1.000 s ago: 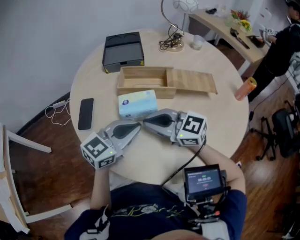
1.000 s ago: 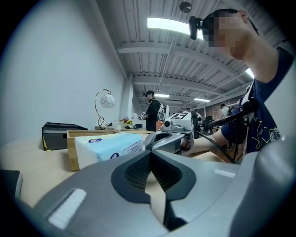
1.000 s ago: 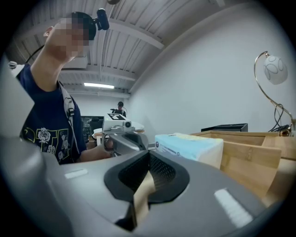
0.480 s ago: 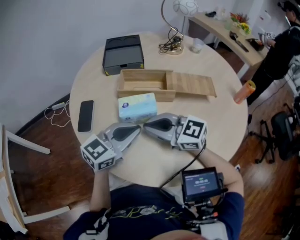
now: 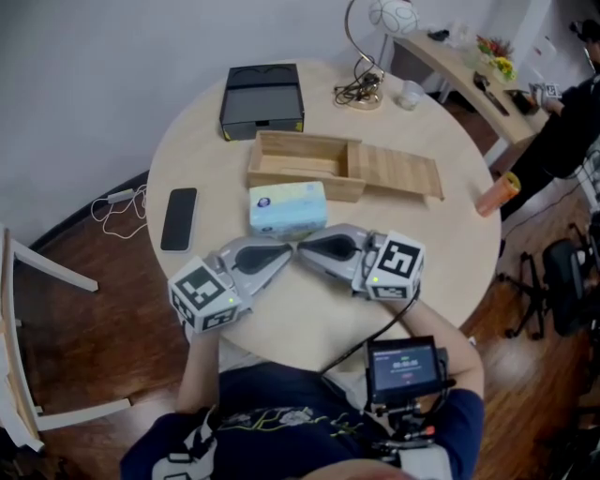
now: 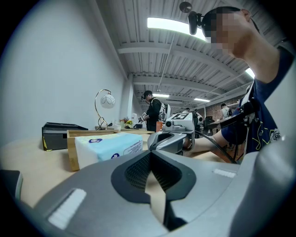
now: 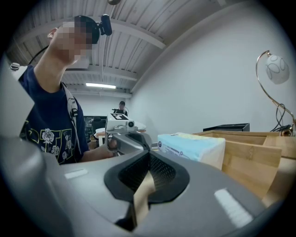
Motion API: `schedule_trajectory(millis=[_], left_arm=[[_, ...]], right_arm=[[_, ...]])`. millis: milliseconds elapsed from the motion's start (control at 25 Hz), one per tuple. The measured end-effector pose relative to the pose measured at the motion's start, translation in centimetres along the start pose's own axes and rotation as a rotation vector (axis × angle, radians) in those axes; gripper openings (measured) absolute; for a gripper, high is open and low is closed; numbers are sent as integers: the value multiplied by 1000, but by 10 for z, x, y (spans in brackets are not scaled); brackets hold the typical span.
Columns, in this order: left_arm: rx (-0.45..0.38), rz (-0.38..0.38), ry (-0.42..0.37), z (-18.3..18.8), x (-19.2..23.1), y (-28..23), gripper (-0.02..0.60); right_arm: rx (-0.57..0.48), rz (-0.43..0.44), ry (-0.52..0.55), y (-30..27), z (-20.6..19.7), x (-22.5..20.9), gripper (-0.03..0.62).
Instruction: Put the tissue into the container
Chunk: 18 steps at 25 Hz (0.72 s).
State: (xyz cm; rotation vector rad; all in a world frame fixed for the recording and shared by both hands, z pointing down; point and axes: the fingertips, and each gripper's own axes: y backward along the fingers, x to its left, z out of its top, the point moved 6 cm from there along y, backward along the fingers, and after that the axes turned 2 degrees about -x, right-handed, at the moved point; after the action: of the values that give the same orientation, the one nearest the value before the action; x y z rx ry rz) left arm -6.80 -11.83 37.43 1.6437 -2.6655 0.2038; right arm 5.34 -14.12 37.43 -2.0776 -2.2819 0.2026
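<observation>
On the round surface (image 5: 309, 323) in front of you, the tissue pack (image 5: 287, 206) lies flat, pale blue on top and white at the sides. It sits outside the wooden container (image 5: 300, 165), just beside that box's near wall; whether the two touch cannot be told. The container's sliding lid (image 5: 398, 171) is drawn out to your right, so the tray is open at the top.

Your left hand-held gripper (image 5: 284, 255) rests low over the surface on the near side of the pack, its jaws pressed together with nothing between them. Your right hand-held gripper (image 5: 306, 251) mirrors it, jaws likewise pressed together on nothing. The two point toward each other, tips very near, forming a shallow V just in front of the tissue pack. Neither one touches the pack. In each gripper view the other hand-held gripper shows straight ahead, with the pack off to one side and the wooden wall behind it.

Further from you, a black box (image 5: 262, 89) stands near the far edge of the surface, well apart from the container. A dark phone (image 5: 179, 218) lies flat to your left of the pack. A lamp (image 5: 392, 16) with a curved stem and a small cup (image 5: 409, 95) stand at the far right of the surface. A small screen (image 5: 405, 366) hangs at your chest.
</observation>
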Motion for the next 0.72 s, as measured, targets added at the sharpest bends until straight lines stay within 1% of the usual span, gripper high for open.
schedule_trajectory(millis=[720], left_arm=[[-2, 2, 1, 1, 0, 0, 3]], right_arm=[[7, 1, -2, -1, 0, -1, 3]])
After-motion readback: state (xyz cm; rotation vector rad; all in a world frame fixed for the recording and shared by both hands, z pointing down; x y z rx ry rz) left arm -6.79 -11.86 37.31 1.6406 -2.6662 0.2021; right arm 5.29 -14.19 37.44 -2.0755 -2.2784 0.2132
